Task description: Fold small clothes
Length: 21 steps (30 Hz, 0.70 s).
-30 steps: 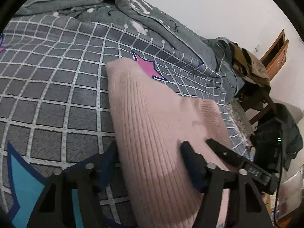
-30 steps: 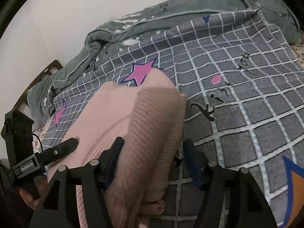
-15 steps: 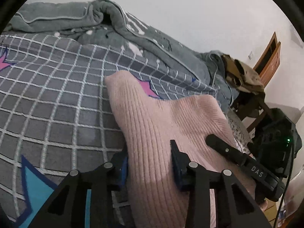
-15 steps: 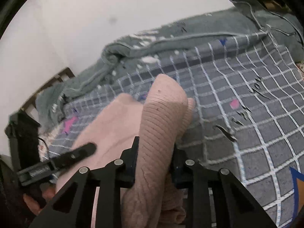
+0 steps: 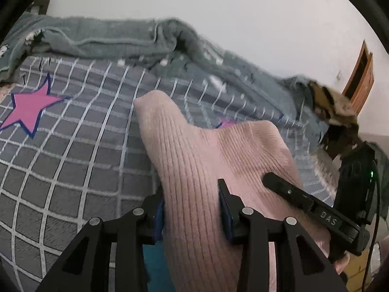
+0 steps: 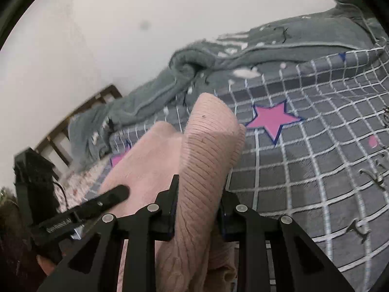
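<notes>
I have the pale pink ribbed knit garment [image 5: 201,170] pinched up off the grey checked bedspread with pink stars [image 5: 73,146], its long axis running away from me toward the far edge of the bed, where the rumpled grey fleece blanket [image 5: 121,41] lies. My left claw [image 5: 190,209] is closed down onto a thick bunch of the knit on the garment's left side, the blue pads pressing the fabric from both sides. My right claw [image 6: 198,209] is likewise clamped on a raised ridge of the same knit on the right side, jaws narrowed to the fabric's thickness. Each claw shows in the other's view, close alongside, so both grips sit at the near end. I judge the fold turns on carrying this near end forward along that axis.
</notes>
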Each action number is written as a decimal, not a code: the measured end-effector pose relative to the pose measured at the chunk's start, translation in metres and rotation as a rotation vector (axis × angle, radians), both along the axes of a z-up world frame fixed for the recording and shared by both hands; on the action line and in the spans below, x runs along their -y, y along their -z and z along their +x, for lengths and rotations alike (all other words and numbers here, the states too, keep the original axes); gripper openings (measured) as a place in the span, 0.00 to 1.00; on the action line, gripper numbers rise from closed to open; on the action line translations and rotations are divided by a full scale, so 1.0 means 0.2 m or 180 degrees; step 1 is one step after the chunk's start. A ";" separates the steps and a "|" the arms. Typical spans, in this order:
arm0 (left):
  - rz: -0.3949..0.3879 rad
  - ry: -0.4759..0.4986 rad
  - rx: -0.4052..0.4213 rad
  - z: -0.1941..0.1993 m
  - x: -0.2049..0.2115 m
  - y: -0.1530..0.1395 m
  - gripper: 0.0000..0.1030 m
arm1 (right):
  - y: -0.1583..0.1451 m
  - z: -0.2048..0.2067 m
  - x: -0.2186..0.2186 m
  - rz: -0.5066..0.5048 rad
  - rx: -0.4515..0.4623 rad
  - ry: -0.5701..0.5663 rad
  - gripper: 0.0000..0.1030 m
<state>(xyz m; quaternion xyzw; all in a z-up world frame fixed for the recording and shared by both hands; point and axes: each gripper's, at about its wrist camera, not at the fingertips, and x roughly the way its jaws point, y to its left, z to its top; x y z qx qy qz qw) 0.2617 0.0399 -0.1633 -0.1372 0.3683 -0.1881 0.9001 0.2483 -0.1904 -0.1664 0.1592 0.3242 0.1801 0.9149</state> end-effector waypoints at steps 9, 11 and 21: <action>0.0176 -0.0044 0.0005 -0.05 -0.05 0.01 0.58 | -0.01 -0.08 -0.02 -0.0600 0.0126 0.0221 0.41; 0.0145 -0.0053 -0.0009 -0.08 -0.06 0.01 0.59 | -0.03 -0.15 0.00 -0.0541 0.0215 0.0182 0.42; 0.0137 -0.0054 0.0109 -0.13 -0.04 0.00 0.62 | 0.00 -0.23 -0.01 -0.0440 0.0301 -0.0006 0.14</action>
